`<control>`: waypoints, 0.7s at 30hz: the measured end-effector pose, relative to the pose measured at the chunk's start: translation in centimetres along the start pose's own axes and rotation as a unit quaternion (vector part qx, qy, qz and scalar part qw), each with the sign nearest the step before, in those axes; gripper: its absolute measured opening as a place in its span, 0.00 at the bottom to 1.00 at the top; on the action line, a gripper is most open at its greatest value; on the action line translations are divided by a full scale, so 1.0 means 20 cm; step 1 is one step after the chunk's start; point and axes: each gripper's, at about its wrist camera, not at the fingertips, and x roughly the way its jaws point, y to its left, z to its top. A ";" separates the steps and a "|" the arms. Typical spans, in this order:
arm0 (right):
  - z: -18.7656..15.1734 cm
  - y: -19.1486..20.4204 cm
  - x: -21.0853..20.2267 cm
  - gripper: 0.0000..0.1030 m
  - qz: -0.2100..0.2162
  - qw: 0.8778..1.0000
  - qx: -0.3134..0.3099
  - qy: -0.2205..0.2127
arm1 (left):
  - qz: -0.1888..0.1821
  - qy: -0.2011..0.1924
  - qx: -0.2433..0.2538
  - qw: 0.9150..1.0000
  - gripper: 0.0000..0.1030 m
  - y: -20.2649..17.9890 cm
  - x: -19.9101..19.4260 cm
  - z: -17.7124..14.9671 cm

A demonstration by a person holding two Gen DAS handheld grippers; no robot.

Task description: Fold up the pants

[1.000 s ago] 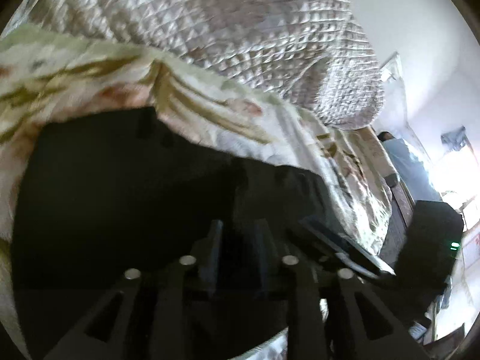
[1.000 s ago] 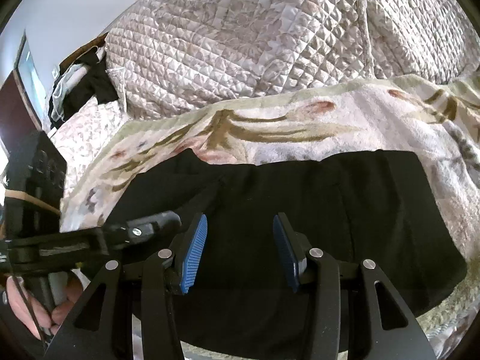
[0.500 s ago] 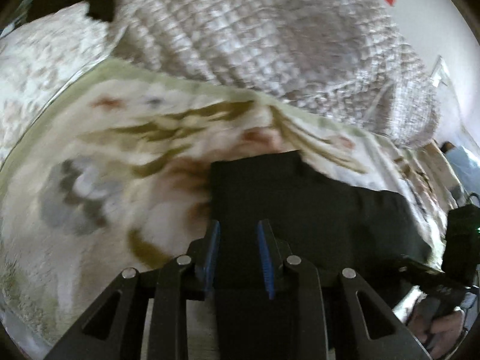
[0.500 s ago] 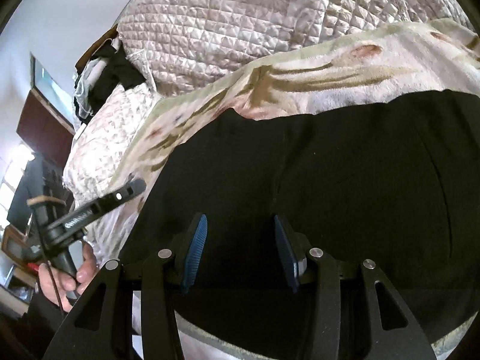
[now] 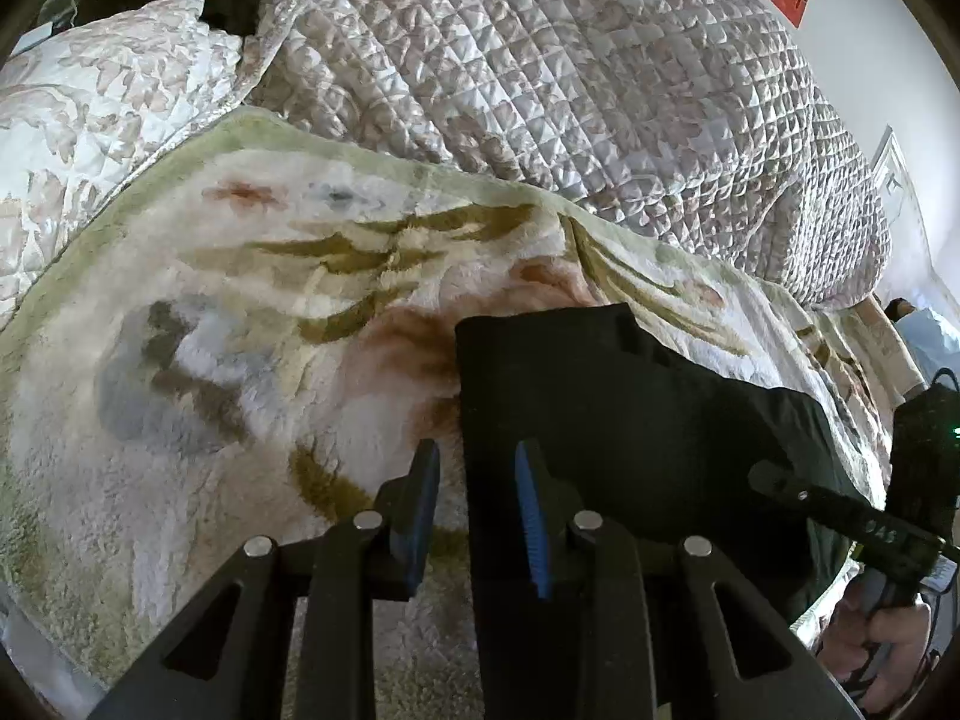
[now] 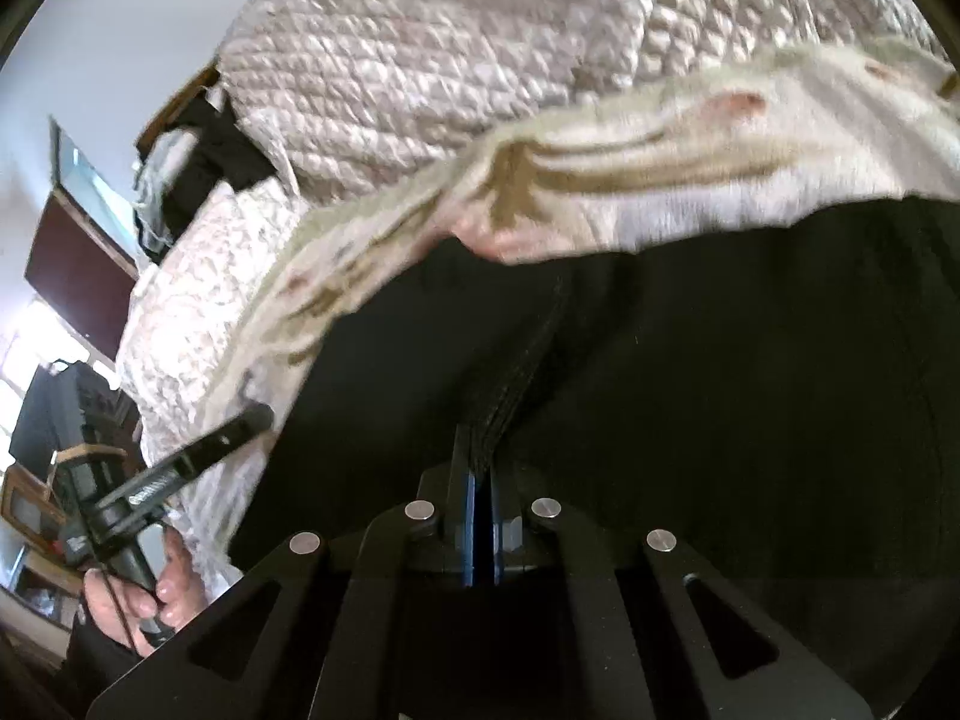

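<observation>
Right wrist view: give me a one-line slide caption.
Right hand-held gripper pinched shut on a ridge of the black pants lying on the floral blanket.

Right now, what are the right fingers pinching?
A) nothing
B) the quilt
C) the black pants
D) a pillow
C: the right gripper has its fingers shut tight on a bunched fold of the black pants.
</observation>
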 end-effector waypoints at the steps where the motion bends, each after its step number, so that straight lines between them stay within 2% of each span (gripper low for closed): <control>1: -0.01 -0.01 0.00 0.02 -0.010 1.000 0.002 0.000 | 0.000 0.000 0.001 1.000 0.28 0.00 0.00 0.00; 3: -0.02 -0.04 0.03 0.02 -0.020 1.000 0.013 0.010 | -0.001 0.003 0.001 1.000 0.28 0.00 0.00 0.00; 7: -0.02 -0.03 -0.02 0.02 -0.025 1.000 0.012 -0.011 | -0.004 0.006 0.007 1.000 0.28 -0.02 0.00 -0.01; 12: -0.03 -0.07 0.02 0.02 -0.030 0.999 0.016 0.009 | -0.007 0.008 0.013 1.000 0.28 -0.04 0.01 -0.01; 15: -0.02 -0.09 -0.01 0.04 -0.033 0.999 0.029 -0.001 | -0.008 0.004 0.014 1.000 0.28 -0.05 0.00 -0.01; 17: -0.01 -0.09 -0.05 0.08 -0.057 0.998 0.029 -0.019 | -0.011 0.000 0.013 1.000 0.28 -0.06 0.00 0.01; 19: 0.00 -0.07 -0.11 0.09 -0.079 0.996 0.010 -0.051 | -0.018 -0.004 0.012 1.000 0.28 -0.08 0.00 0.03; 21: 0.01 -0.04 -0.15 0.09 -0.073 0.995 -0.004 -0.073 | -0.028 -0.007 0.016 0.999 0.28 -0.11 0.03 0.06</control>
